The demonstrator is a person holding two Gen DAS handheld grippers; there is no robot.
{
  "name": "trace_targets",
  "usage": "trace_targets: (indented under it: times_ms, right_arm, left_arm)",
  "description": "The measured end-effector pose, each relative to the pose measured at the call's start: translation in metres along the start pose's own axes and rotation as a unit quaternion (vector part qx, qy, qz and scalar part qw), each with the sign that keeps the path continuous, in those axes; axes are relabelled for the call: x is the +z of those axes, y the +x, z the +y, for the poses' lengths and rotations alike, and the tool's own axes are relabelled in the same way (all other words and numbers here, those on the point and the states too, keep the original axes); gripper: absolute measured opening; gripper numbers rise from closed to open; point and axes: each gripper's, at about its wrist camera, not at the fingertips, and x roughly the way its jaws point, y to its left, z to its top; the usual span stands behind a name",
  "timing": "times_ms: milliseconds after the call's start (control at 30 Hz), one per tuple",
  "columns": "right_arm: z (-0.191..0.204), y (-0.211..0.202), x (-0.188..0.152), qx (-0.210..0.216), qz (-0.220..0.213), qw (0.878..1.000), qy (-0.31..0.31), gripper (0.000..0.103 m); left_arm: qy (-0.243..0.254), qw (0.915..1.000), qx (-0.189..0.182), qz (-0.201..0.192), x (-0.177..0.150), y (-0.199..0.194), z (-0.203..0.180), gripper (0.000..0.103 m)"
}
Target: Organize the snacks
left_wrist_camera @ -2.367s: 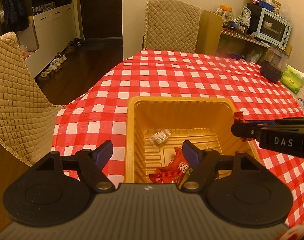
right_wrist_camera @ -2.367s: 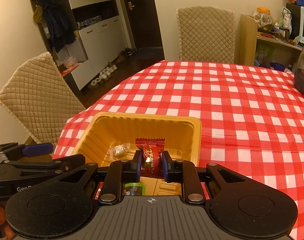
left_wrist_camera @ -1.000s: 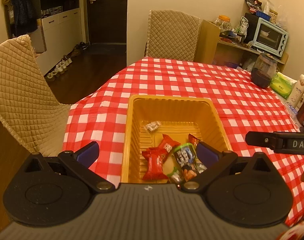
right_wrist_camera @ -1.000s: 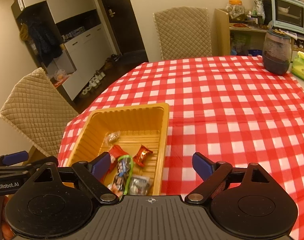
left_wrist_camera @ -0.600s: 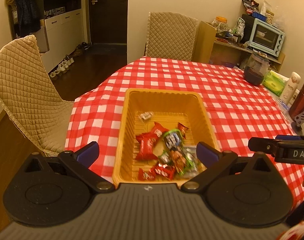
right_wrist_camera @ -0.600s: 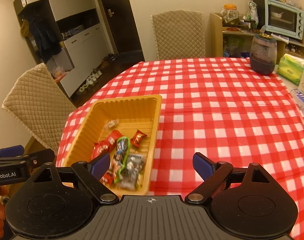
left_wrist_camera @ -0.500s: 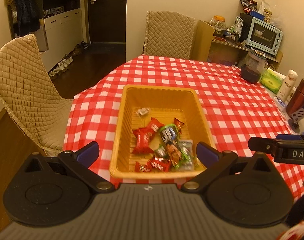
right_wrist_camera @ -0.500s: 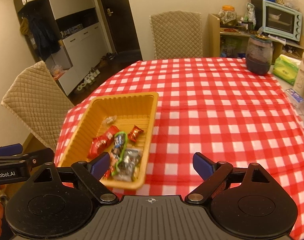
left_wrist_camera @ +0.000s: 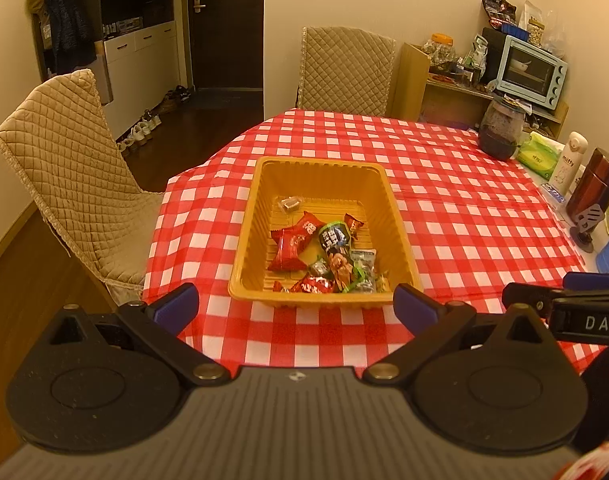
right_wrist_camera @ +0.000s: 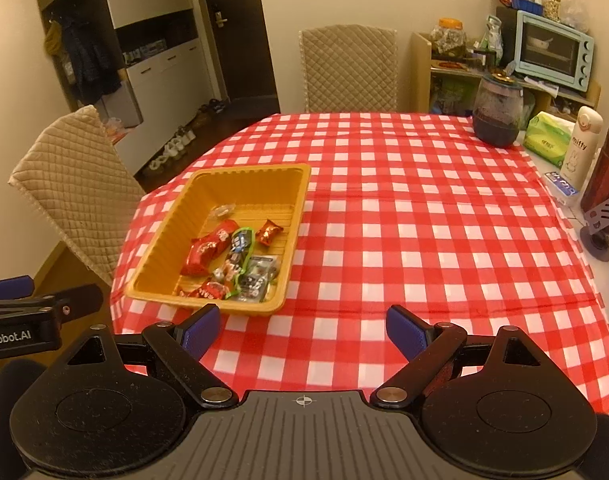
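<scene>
Both the left gripper (left_wrist_camera: pixel 294 307) and right gripper (right_wrist_camera: pixel 302 328) gape empty near the tray (left_wrist_camera: pixel 400 240), so check the tablecloth (right_wrist_camera: pixel 424 240) for stray snacks (left_wrist_camera: pixel 328 252).

A rectangular yellow plastic tray (left_wrist_camera: pixel 400 226) sits near the near left corner of the table under a red-and-white checked tablecloth (left_wrist_camera: pixel 464 216), with wrapped snacks (left_wrist_camera: pixel 324 256) inside it. A quilted beige chair (left_wrist_camera: pixel 76 184) stands left of the table, another (left_wrist_camera: pixel 344 72) behind it. A dark glass jar (left_wrist_camera: pixel 500 132) stands at the far right edge.
</scene>
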Motion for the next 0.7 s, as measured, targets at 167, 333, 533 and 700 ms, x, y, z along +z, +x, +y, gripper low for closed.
trace_targets:
  times_ms: [167, 333, 533, 700]
  right_arm:
    - [0.006, -0.019, -0.01, 0.0, -0.009, 1.0, 0.001, 0.089]
    - [0.009, -0.034, -0.019, -0.005, -0.018, 1.0, 0.005, 0.089]
    - [0.009, -0.048, -0.023, -0.007, -0.028, 1.0, 0.006, 0.089]
    - [0.013, -0.056, -0.027, -0.006, -0.033, 0.999, 0.003, 0.089]
  left_arm:
    - [0.011, 0.9999, 0.0, -0.002, -0.009, -0.015, -0.005, 0.103]
    - [0.028, 0.9995, 0.003, -0.01, -0.016, -0.029, -0.009, 0.103]
    - [0.031, 0.9993, 0.004, -0.019, -0.02, -0.043, -0.01, 0.103]
    - [0.029, 0.9992, 0.004, -0.025, -0.021, -0.05, -0.01, 0.103]
